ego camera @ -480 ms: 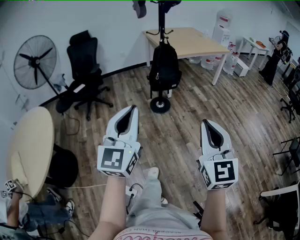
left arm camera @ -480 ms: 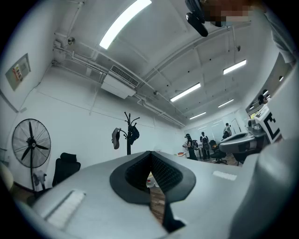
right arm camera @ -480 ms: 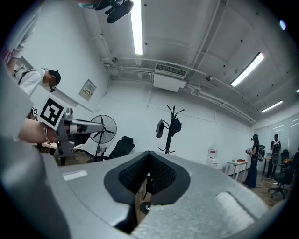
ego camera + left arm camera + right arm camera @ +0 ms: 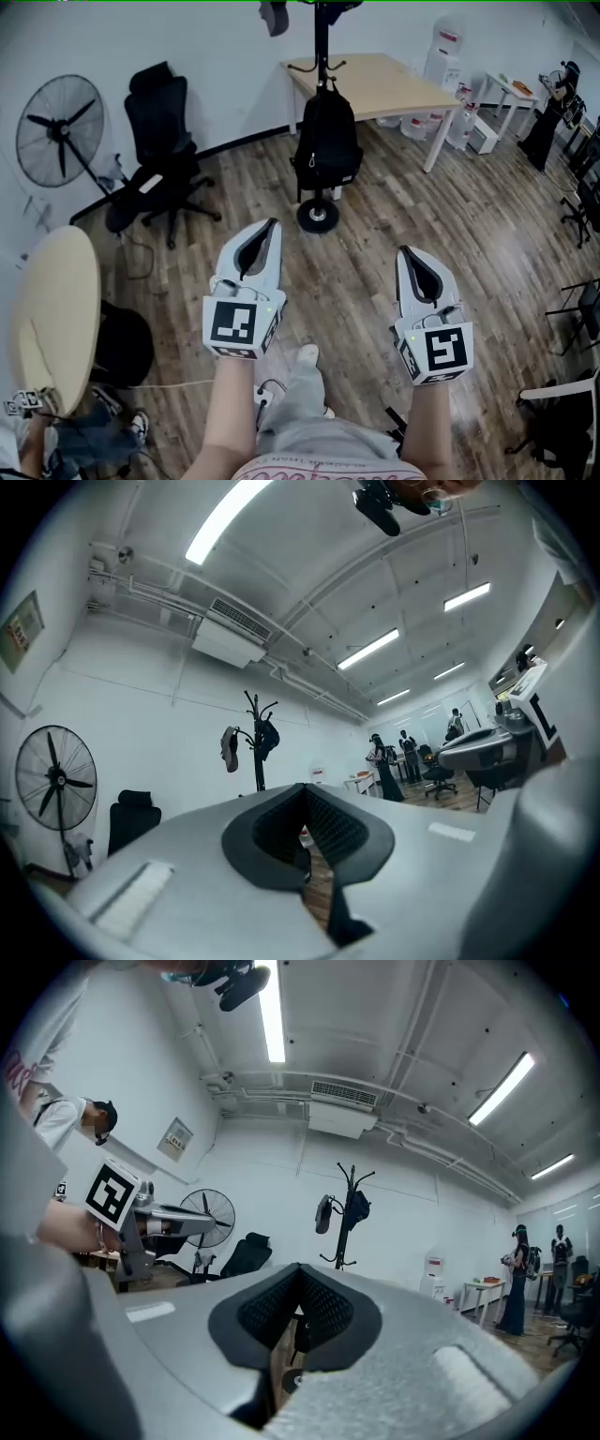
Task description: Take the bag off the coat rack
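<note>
The bag point(image 4: 326, 139) is a black backpack. It hangs low on the pole of the coat rack point(image 4: 322, 47), just above the rack's round foot point(image 4: 318, 215). A grey thing point(image 4: 274, 15) hangs from a hook near the top of the rack.

Each set of tongs has a cube with a black-and-white square pattern. The pink print on the person's shirt point(image 4: 319, 469) is too small to read.

Left of the coat rack stand a black office chair point(image 4: 157, 155) and a big fan point(image 4: 56, 131). Right behind the rack is a wooden table point(image 4: 380, 84), and white water jugs point(image 4: 448, 47) stand past it.

The left tongs point(image 4: 270, 225) and the right tongs point(image 4: 403, 253) are both squeezed closed and hold nothing. They are well apart from the bag, with bare wood floor point(image 4: 375, 225) between them and the coat rack.
</note>
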Tool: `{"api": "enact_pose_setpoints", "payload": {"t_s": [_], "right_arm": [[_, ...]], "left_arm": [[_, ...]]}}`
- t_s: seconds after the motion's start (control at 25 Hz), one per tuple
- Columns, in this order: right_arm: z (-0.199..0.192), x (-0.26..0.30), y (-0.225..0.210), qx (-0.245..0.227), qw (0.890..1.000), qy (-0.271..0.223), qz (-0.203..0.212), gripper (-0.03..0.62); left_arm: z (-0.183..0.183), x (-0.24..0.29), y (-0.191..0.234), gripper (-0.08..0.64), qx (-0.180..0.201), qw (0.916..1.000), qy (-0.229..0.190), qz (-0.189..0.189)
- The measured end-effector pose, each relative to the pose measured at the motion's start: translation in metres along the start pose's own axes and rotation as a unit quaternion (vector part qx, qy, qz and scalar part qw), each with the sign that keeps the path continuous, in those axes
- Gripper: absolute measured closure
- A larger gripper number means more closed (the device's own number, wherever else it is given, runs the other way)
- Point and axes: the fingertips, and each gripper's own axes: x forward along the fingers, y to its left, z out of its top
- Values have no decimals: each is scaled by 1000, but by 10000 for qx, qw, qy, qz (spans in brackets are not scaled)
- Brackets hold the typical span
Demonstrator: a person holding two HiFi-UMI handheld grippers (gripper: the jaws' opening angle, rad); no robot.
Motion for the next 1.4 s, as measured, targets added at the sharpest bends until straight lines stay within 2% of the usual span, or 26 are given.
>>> {"api": "enact_pose_setpoints", "payload": {"t_s": [0.24, 0.56, 0.8, 1.0, 1.28, 1.4], "right_arm": [[-7, 55, -17, 238, 9996, -61, 99, 589], [-13, 145, -35, 261, 9996, -74, 111, 589], [-13, 202, -46, 573, 9982, -168, 13, 588], [-22, 232, -54, 513, 9986, -61, -127, 588], [-17, 254, -62, 1072, 9931, -466, 7, 595], [-23, 263, -65, 1170, 9924, -384, -30, 595]], "left_arm": [[-16, 50, 27, 541, 18, 10000, 37, 2], [-37, 127, 78, 541, 13, 10000, 69, -54], [-51, 174, 117, 541, -19, 10000, 70, -68], [-60, 199, 133, 541, -31, 9998, 64, -160], [-70, 213, 149, 541, -88, 9998, 154, -132], [-72, 219, 154, 541, -96, 9998, 157, -76]]}}
